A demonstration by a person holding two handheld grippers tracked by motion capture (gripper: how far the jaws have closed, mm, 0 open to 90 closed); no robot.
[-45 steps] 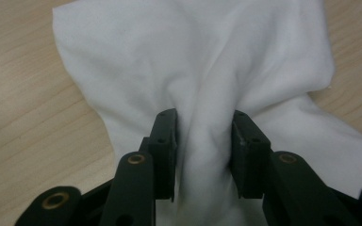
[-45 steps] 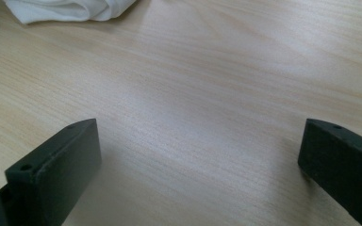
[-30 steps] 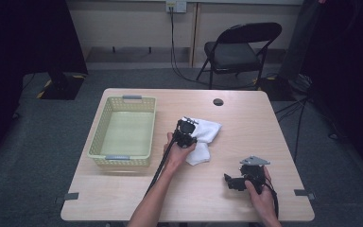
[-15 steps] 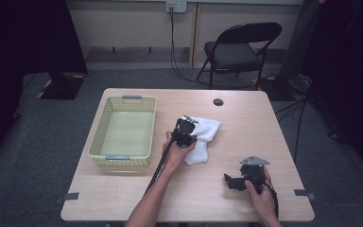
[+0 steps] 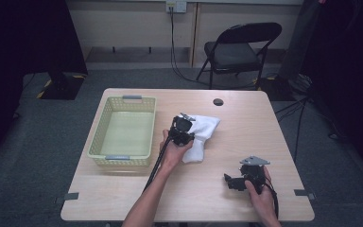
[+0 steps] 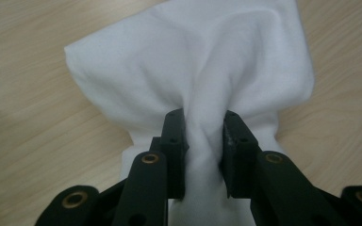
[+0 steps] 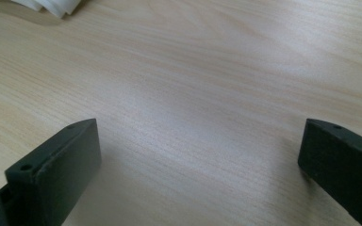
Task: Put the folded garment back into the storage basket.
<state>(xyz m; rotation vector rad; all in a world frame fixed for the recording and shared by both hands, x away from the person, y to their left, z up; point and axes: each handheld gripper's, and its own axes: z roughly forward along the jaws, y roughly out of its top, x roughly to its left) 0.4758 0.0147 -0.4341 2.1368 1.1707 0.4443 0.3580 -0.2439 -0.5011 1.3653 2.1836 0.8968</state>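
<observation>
A white cloth (image 5: 203, 130) lies bunched at the middle of the wooden table (image 5: 246, 118). My left gripper (image 5: 183, 130) is over its left part. In the left gripper view the jaws pinch a fold of the white cloth (image 6: 202, 70), and the left gripper (image 6: 202, 146) is shut on it, with the cloth gathered upward between the pads. My right gripper (image 5: 231, 182) rests low near the table's front right, pointing left. In the right gripper view the right gripper (image 7: 198, 155) stands wide open over bare wood, and a corner of the cloth (image 7: 56, 5) shows at the top left.
A pale green plastic basket (image 5: 123, 156) stands on the left half of the table, with nothing inside. A small dark round hole (image 5: 218, 102) sits near the far edge. Behind the table stands a black folding chair (image 5: 238, 49).
My left gripper has lifted slightly with the cloth fold in it. My right gripper has stayed in place.
</observation>
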